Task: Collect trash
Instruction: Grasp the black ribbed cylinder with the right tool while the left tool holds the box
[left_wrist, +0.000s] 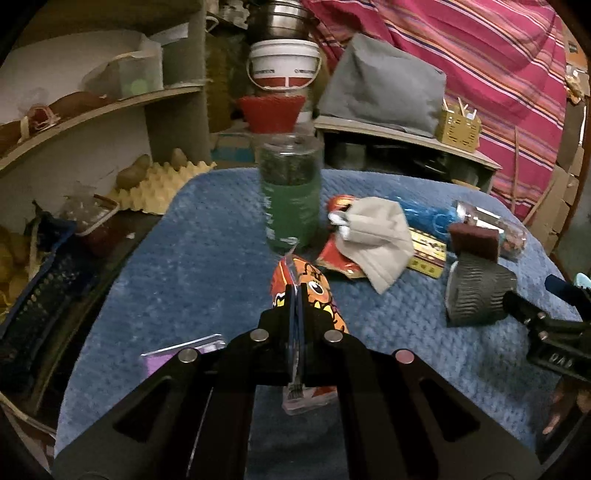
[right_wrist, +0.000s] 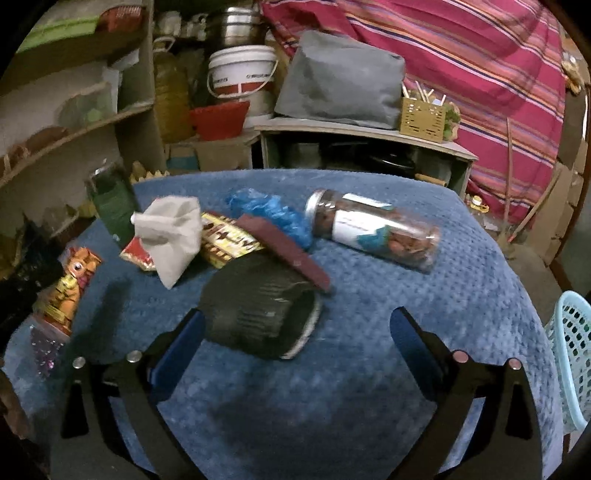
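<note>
My left gripper (left_wrist: 295, 295) is shut on an orange snack wrapper (left_wrist: 317, 291) with a cartoon face, held above the blue mat (left_wrist: 184, 258). The same wrapper (right_wrist: 70, 284) shows at the left of the right wrist view. My right gripper (right_wrist: 297, 314) stands open over the mat. A dark knitted glove (right_wrist: 255, 310) lies just ahead, close to its left finger and not pinched. Behind the glove lie a maroon sponge (right_wrist: 288, 247), a yellow-brown wrapper (right_wrist: 221, 240), a pale cloth mask (right_wrist: 173, 232), a red wrapper (right_wrist: 136, 254) and crumpled blue plastic (right_wrist: 273, 210).
A green jar (left_wrist: 290, 195) stands upright at the mat's far side. A clear jar (right_wrist: 373, 229) lies on its side at the right. A purple wrapper (left_wrist: 184, 350) lies near left. A light blue basket (right_wrist: 569, 354) sits off the right edge. Shelves (left_wrist: 92, 110) crowd the left.
</note>
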